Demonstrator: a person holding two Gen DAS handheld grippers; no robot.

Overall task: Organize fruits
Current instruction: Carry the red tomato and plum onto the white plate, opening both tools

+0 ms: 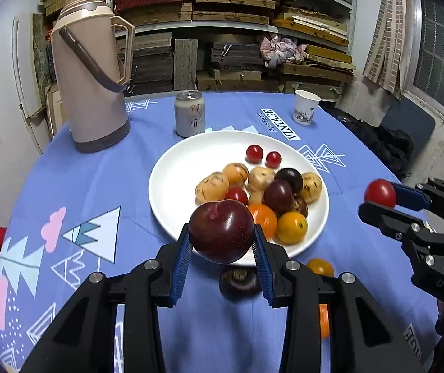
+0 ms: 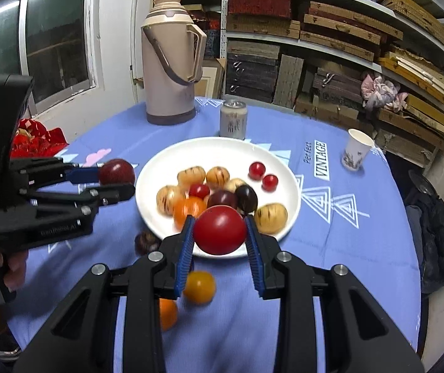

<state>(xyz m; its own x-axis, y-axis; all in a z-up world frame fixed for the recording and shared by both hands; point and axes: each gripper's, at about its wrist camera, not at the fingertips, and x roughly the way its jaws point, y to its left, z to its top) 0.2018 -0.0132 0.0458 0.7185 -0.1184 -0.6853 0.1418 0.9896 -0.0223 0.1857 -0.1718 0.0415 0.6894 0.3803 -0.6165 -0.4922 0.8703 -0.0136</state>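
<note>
Currently left hand-held gripper (image 1: 222, 245) clamps a dark plum (image 1: 222, 231) across its widest part, above the plate's (image 1: 172, 168) near rim. Right hand-held gripper (image 2: 220, 236) grips a red tomato (image 2: 219, 229) likewise. Both fruits look smooth, slippery, bruisable; light squeeze at the equator seems best. Near-round, no clear long axis; plum's cleft faces up-left.

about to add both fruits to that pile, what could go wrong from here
The white plate is already heaped on its near side, so the dark plum in the left gripper or the red tomato in the right gripper may roll off the rim if dropped there. Both fruits are round and held only at their sides, so either might slip. Loose fruit such as the orange tomato lies below and could get knocked.
</note>
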